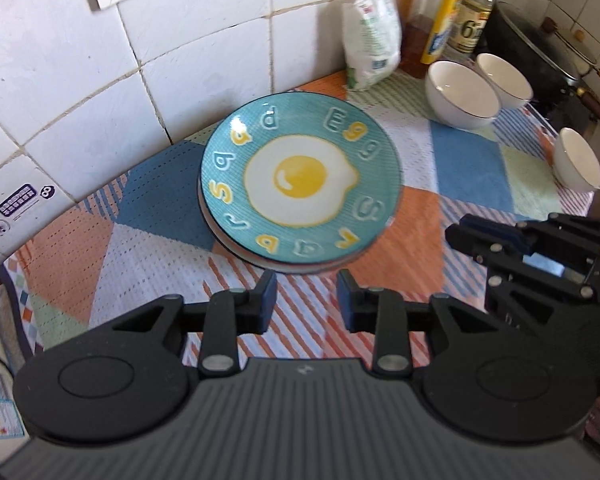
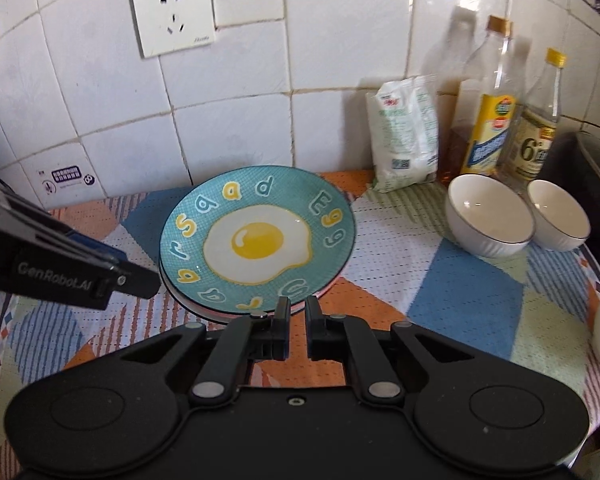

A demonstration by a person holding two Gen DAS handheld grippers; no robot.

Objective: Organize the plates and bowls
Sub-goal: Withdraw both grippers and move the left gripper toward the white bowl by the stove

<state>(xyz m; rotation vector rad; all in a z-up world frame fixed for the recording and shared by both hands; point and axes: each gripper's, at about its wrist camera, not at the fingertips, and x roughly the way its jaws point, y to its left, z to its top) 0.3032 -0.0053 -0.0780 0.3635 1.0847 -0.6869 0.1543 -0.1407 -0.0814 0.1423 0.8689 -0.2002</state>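
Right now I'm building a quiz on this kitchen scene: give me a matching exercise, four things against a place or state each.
Things:
1. egg plate
2. white bag
3. left gripper
4. right gripper

Places or states:
A. leaning at the tiled wall beside the bottles
B. jaws apart, nothing between them
C. on top of a stack on the patterned cloth
D. jaws shut, nothing held

Pairs: 1-C, 2-A, 3-B, 4-D

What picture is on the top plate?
A fried egg ringed by letters on teal; the top plate shows best in the right wrist view.
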